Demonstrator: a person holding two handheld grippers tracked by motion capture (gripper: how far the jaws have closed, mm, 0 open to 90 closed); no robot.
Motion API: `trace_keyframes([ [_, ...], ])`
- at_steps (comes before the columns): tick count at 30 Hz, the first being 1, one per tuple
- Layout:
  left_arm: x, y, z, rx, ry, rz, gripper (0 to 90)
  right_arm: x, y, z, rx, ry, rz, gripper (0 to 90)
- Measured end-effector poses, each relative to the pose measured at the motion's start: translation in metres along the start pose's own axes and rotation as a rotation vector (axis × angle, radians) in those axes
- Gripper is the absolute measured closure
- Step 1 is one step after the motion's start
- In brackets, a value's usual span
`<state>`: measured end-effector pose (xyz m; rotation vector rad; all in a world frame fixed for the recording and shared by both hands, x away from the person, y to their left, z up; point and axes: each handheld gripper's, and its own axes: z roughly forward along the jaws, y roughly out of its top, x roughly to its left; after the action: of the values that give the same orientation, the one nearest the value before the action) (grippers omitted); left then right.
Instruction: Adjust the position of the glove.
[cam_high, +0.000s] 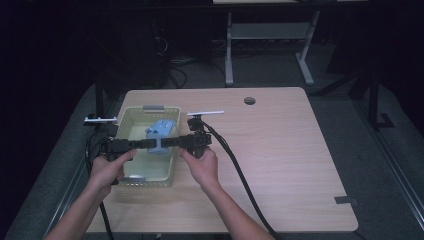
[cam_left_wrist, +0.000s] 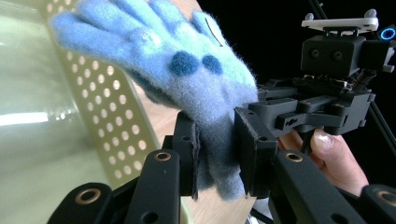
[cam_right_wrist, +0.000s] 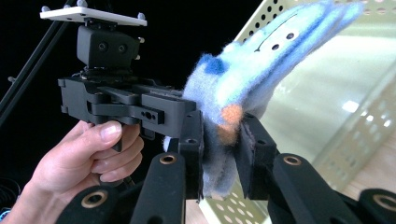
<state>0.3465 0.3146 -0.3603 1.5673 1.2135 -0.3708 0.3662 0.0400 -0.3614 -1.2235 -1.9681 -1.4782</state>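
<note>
Both tools had the blue glove (cam_high: 161, 134) at once: the left gripper (cam_left_wrist: 218, 154) and the right gripper (cam_right_wrist: 222, 154) were each clamped on its cuff end, apparently sharing the load. It hung above the perforated basket (cam_high: 129, 117), whose walls crowded both sides; the bare table (cam_high: 280, 145) offered room to the right.

Setting: lab or test room, dim, lit mainly over the work surface. Wood-top table (cam_high: 280, 150) with a cable grommet hole (cam_high: 249, 100) stands on grey carpet (cam_high: 345, 125). Behind it, the white metal legs of a second bench (cam_high: 229, 50), with loose cables (cam_high: 175, 70) on the floor beneath.
</note>
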Motion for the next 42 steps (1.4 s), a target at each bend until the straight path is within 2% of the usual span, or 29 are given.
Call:
trace_keyframes([
  [6, 0.006, 0.002, -0.012, -0.011, 0.012, -0.007, 70.7, 0.004, 0.005, 0.014, 0.011, 0.007, -0.006, 73.2],
  [19, 0.019, 0.001, -0.024, -0.016, 0.028, -0.029, 70.6, 0.006, 0.007, 0.033, 0.029, 0.015, 0.002, 73.2],
  [25, 0.028, 0.000, -0.029, -0.003, 0.039, -0.041, 70.6, 0.002, 0.007, 0.044, 0.045, 0.029, 0.015, 73.2],
  [36, 0.046, -0.003, -0.034, 0.020, 0.047, -0.066, 70.3, -0.004, 0.005, 0.063, 0.087, 0.019, 0.022, 73.0],
  [42, 0.052, -0.005, -0.034, 0.033, 0.062, -0.072, 70.3, -0.009, 0.003, 0.070, 0.102, 0.018, 0.032, 73.0],
])
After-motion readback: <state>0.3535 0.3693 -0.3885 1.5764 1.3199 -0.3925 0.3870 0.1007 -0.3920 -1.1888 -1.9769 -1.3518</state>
